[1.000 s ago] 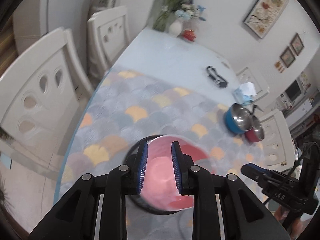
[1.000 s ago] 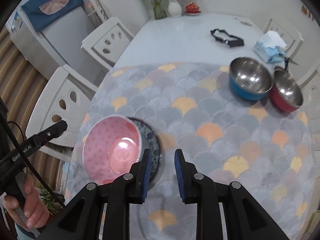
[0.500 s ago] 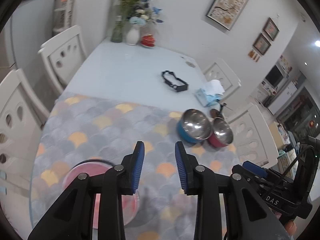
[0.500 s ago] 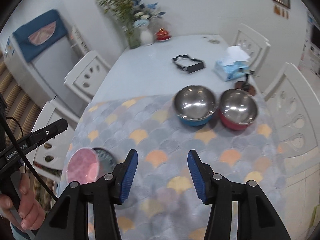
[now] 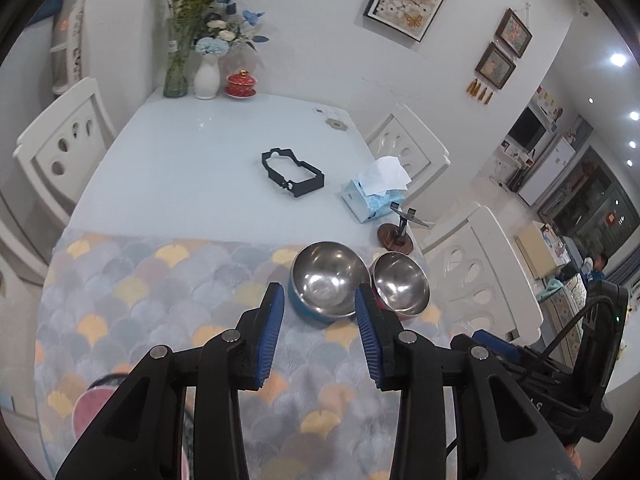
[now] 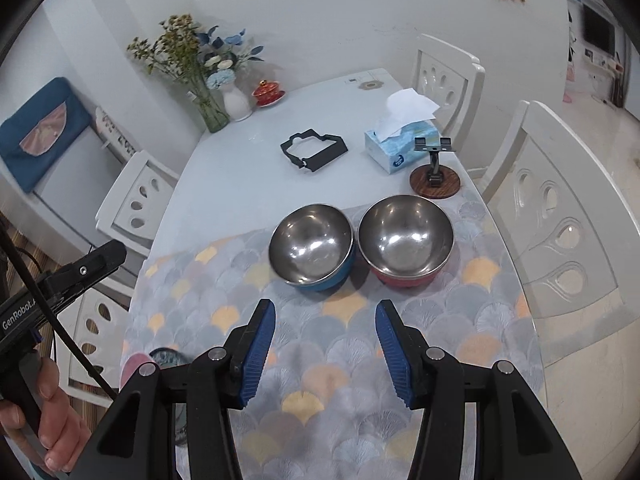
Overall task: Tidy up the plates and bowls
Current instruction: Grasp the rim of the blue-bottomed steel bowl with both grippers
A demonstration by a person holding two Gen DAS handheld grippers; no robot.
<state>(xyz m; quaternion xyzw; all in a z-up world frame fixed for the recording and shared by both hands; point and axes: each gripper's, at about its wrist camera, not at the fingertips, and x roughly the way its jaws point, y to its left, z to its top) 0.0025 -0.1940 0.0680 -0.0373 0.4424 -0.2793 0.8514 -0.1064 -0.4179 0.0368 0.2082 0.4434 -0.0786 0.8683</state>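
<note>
left gripper (image 5: pixel 319 334): your jaws opening, nothing between — blue bowl (image 5: pixel 323 289) just ahead.
right gripper (image 6: pixel 325 350): spread, empty — red bowl (image 6: pixel 405 241) ahead-right, touching the blue bowl.
pink bowl (image 5: pixel 90 412): behind-left, parked on dark plate (image 6: pixel 168 357).

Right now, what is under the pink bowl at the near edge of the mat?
The pink bowl sits on a dark patterned plate, whose rim shows beside it. The right gripper's frame covers the rest.

Left tool (image 5: pixel 320 312) opening, right tool (image 6: pixel 326 330) agape, empty
</note>
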